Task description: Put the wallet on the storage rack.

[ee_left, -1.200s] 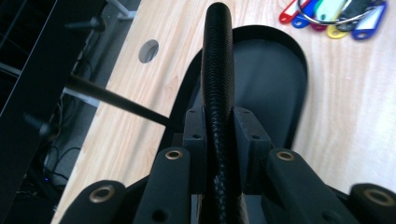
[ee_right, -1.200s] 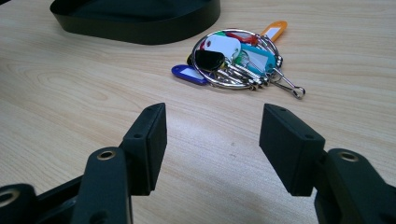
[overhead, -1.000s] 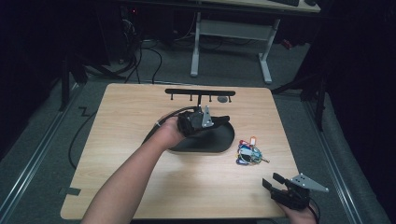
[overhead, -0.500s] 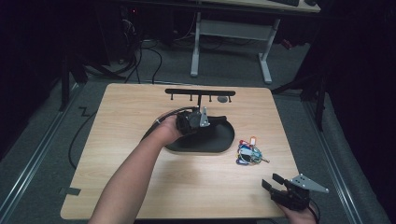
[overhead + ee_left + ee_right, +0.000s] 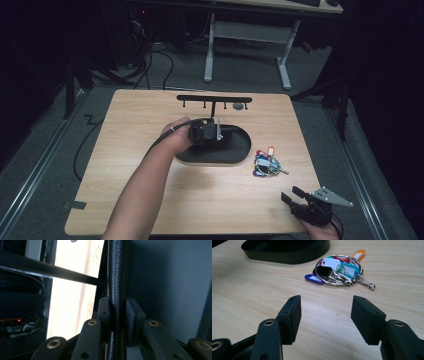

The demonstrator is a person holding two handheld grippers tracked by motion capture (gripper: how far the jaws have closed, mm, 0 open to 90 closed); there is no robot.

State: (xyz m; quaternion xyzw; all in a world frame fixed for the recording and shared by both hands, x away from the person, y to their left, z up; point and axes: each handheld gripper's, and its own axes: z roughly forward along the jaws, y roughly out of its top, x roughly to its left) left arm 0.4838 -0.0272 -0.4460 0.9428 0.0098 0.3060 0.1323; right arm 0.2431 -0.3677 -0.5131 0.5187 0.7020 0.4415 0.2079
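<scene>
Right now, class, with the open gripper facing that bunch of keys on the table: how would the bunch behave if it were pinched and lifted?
The bunch of keys would probably go floppy, since loose keys and plastic tags hang from one ring. It likely feels heavy for its size, being mostly metal. The smooth ring might slip between the right gripper fingers.

no writing i can read anywhere; the tags on my keys look blank from here.

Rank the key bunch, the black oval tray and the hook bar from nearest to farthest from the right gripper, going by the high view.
From the right gripper at the table's near right corner:
1. Key bunch, just beyond it on the bare wood.
2. Black oval tray, mid-table, left of the keys.
3. Hook bar, raised at the far edge.
</scene>
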